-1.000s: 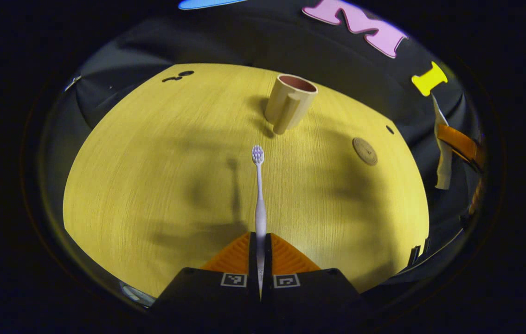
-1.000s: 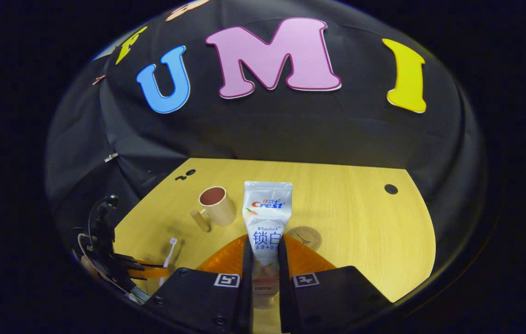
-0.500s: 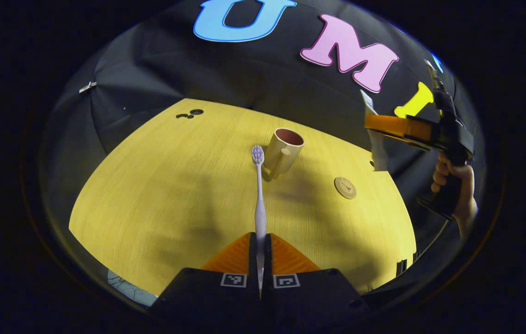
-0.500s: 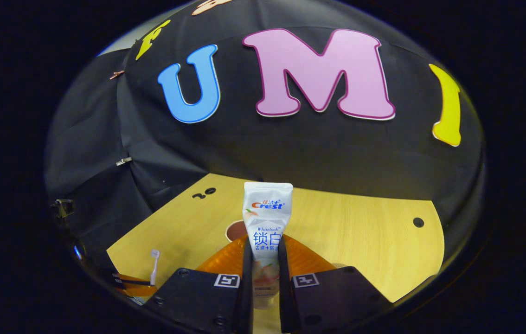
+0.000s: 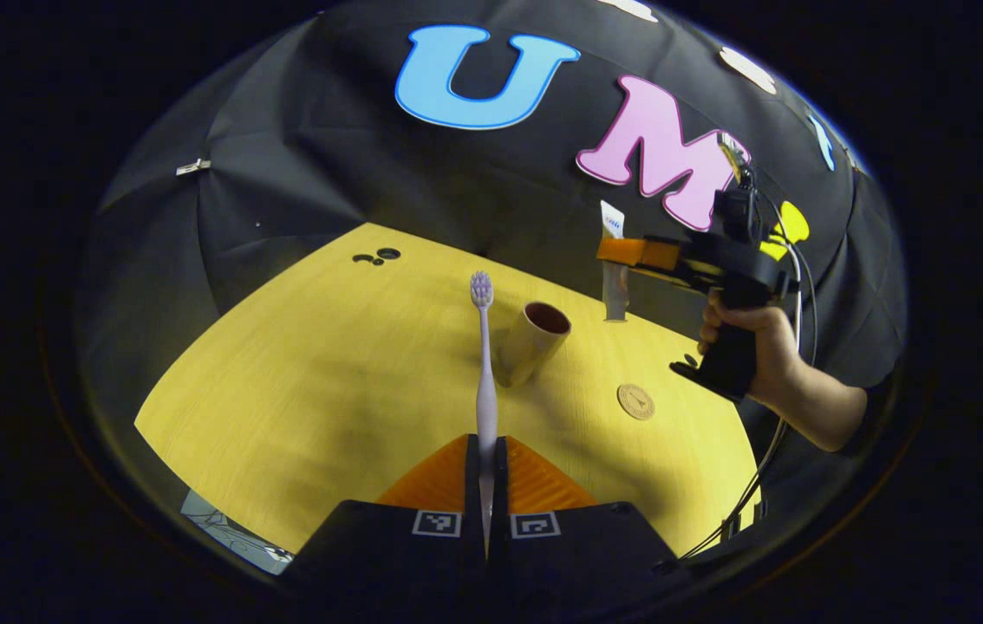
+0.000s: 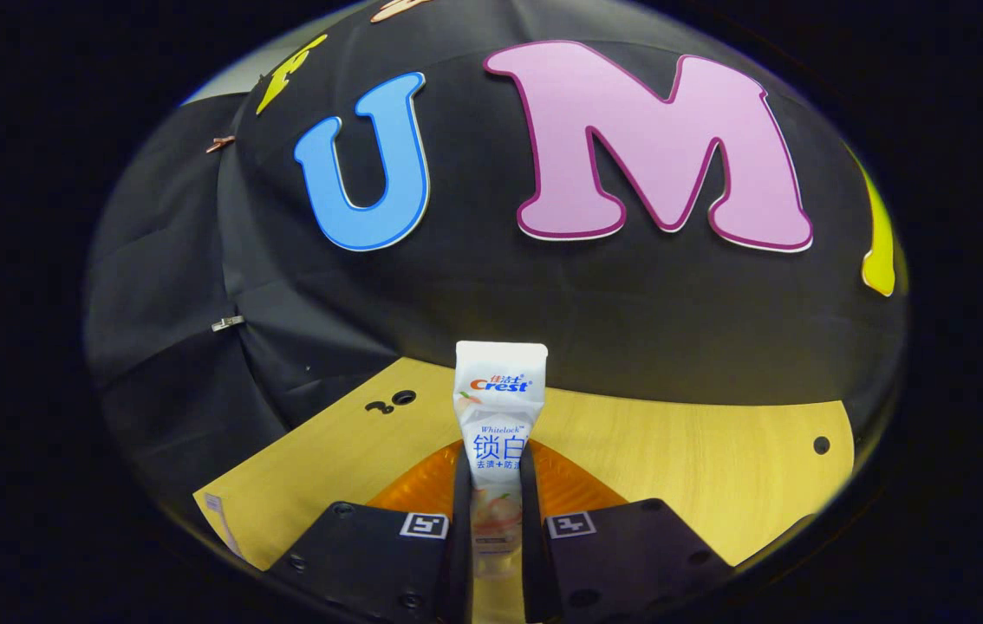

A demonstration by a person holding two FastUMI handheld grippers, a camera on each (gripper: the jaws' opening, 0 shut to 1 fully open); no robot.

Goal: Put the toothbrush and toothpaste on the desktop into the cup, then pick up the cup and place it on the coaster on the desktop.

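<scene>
In the left gripper view, the left gripper [image 5: 486,472] is seen at the bottom centre, closed narrowly on the handle of the toothbrush [image 5: 484,373], which is pinched from both sides and stands up the middle of the frame with its bristle head uppermost. The toothbrush is judged light, thin and stiff; a hold low on the handle leaves a long free length that may swing or slip if knocked on a rim. Just right of the brush head, the beige cup [image 5: 531,343] is seen on the yellow desktop [image 5: 301,381], its opening uncovered. It looks rigid and light, easily tipped by a sideways push; later it is best taken by its wall or handle. The round coaster [image 5: 635,402] lies flat to the lower right of the cup, apart from it. At the upper right, the right gripper [image 5: 617,252] is held by a hand [image 5: 760,347] above the desktop, with the toothpaste tube [image 5: 614,264] hanging through it.

In the right gripper view, the right gripper [image 6: 496,494] at the bottom centre is clamped on the lower body of the toothpaste tube [image 6: 498,416], whose flat crimped end points upward. The tube is judged soft and squeezable, so a moderate squeeze is advisable.
</scene>
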